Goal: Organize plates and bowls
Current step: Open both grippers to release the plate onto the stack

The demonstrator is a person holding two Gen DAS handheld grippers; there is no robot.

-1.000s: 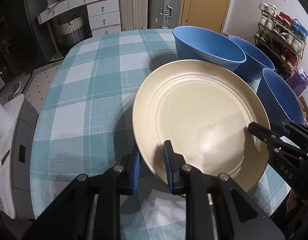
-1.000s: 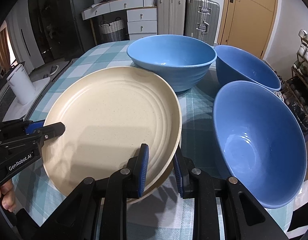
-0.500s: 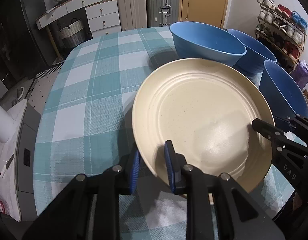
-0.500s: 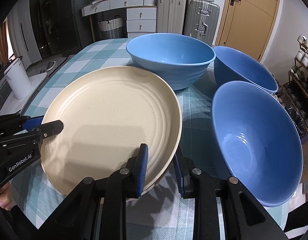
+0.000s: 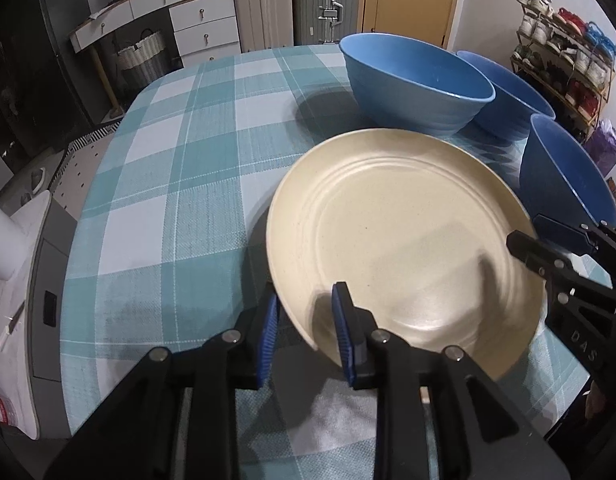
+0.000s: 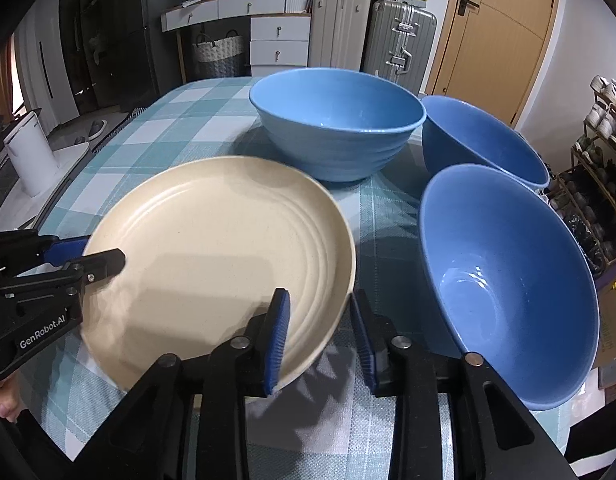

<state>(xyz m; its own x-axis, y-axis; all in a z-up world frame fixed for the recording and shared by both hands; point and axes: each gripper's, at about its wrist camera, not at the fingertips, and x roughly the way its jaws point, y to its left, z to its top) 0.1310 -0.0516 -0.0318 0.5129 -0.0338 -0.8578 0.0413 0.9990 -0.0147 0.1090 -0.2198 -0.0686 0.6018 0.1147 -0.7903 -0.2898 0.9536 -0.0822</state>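
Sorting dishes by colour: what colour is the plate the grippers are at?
Cream, with ringed ridges; clearest in the right wrist view.

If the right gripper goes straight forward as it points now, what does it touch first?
Probably the light blue bowl at the far side. The right gripper already straddles the cream plate rim; depth is uncertain.

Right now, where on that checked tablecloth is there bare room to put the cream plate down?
The widest bare stretch of the checked tablecloth lies left of the cream plate, running to the far edge. The right side is crowded: a light blue bowl at the back and two darker blue bowls close together, with only narrow strips of cloth between them.
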